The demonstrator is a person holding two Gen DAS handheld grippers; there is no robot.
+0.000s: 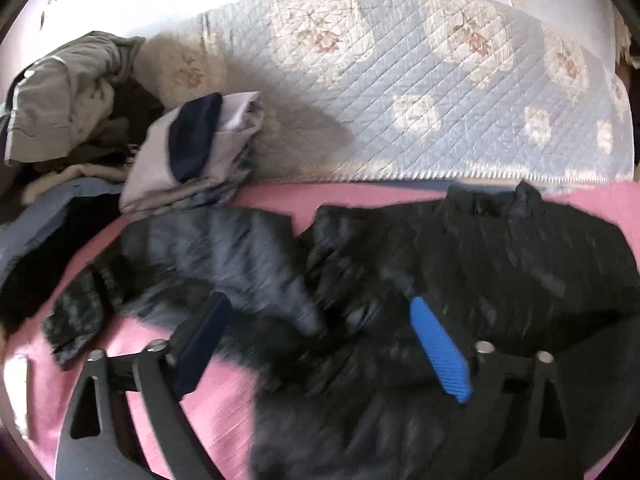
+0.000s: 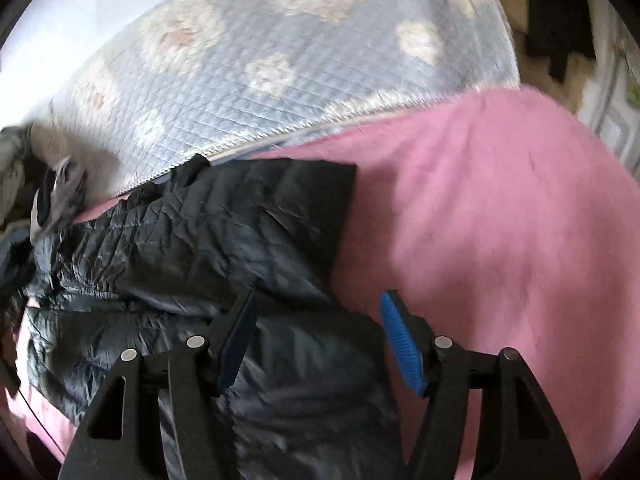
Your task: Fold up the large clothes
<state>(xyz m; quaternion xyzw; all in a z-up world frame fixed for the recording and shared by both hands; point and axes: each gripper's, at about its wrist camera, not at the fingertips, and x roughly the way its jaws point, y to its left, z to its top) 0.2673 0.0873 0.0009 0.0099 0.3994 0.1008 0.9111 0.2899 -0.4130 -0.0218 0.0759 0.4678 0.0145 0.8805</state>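
A black quilted puffer jacket lies spread on a pink blanket, collar toward the far side and one sleeve stretched out to the left. My left gripper hovers over the sleeve where it meets the body. Its jaws stand wide open and the pads touch no fabric. In the right wrist view the jacket fills the left half. My right gripper is open above the jacket's right-hand edge, with its left finger over the jacket and its right finger over the pink blanket.
A folded stack of pale and navy clothes sits at the far left of the blanket. Behind it lies a heap of unfolded garments. A light blue floral quilt covers the bed beyond the blanket, and its right edge drops off.
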